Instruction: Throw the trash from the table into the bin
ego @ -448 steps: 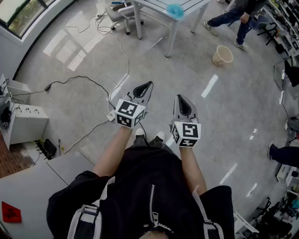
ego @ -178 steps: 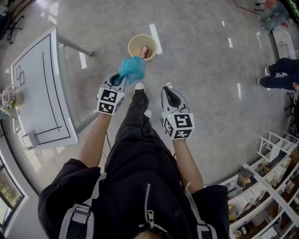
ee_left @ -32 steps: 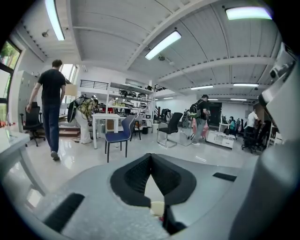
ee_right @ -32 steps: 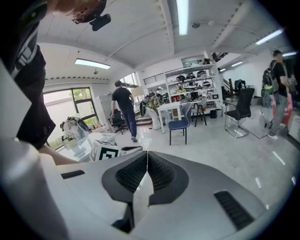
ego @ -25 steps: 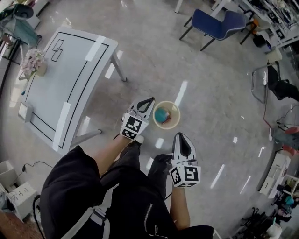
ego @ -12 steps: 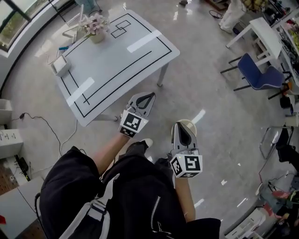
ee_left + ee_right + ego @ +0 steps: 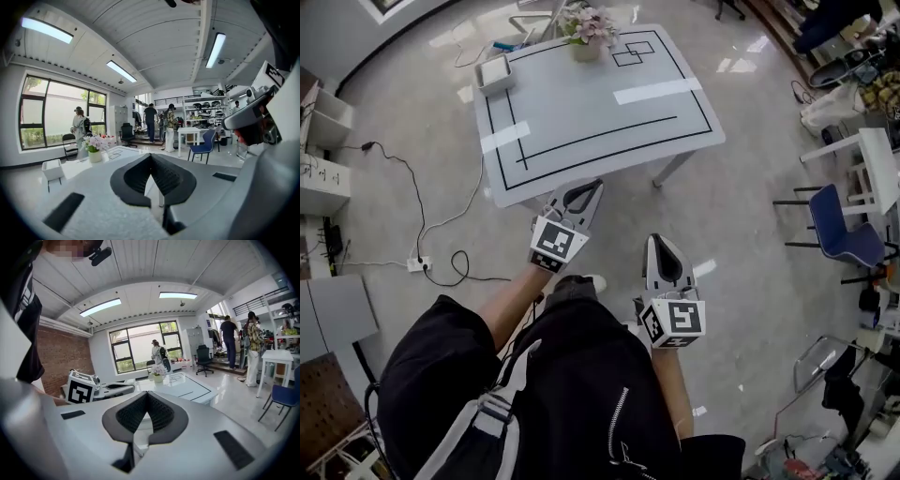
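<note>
Left tool [image 7: 592, 187] and right tool [image 7: 662, 246] are both pressed together and empty, facing a tabletop [image 7: 581, 112] showing just a flowerpot [image 7: 586, 45] and white tray [image 7: 495, 72], so the clearing looks done.

In the left gripper view your left claw [image 7: 151, 157] hides the near part of the tabletop [image 7: 115, 153]. In the head view your own body [image 7: 572, 394] covers the floor [image 7: 741, 244] under you, and only one shoe tip [image 7: 592, 281] shows. The white desk [image 7: 883, 169] is cut by the right edge; what lies in the small white tray [image 7: 495, 73] is too small to tell.
</note>
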`<state>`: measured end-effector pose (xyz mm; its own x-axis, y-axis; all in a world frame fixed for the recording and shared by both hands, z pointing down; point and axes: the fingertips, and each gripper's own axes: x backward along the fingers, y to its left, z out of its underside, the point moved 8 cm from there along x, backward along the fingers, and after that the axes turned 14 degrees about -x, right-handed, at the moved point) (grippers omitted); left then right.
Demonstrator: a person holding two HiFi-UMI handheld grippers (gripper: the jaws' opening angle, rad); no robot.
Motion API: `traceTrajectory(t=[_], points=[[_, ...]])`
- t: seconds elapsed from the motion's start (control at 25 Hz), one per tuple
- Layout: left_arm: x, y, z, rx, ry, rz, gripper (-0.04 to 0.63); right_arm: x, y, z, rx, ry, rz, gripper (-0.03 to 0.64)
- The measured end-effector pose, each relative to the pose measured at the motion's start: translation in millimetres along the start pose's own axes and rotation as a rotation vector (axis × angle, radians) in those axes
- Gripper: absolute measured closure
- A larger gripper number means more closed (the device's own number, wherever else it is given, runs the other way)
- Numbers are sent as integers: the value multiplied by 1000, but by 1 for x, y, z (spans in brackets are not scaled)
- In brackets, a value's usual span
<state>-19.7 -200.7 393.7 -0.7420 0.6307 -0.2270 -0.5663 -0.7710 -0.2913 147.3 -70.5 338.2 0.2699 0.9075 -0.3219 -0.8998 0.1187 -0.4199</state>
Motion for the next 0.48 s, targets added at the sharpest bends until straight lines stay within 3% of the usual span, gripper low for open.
traceTrajectory(t=[0.48], points=[[94, 31, 2, 109, 24, -242, 591, -35, 62, 11, 117, 111, -234, 607]])
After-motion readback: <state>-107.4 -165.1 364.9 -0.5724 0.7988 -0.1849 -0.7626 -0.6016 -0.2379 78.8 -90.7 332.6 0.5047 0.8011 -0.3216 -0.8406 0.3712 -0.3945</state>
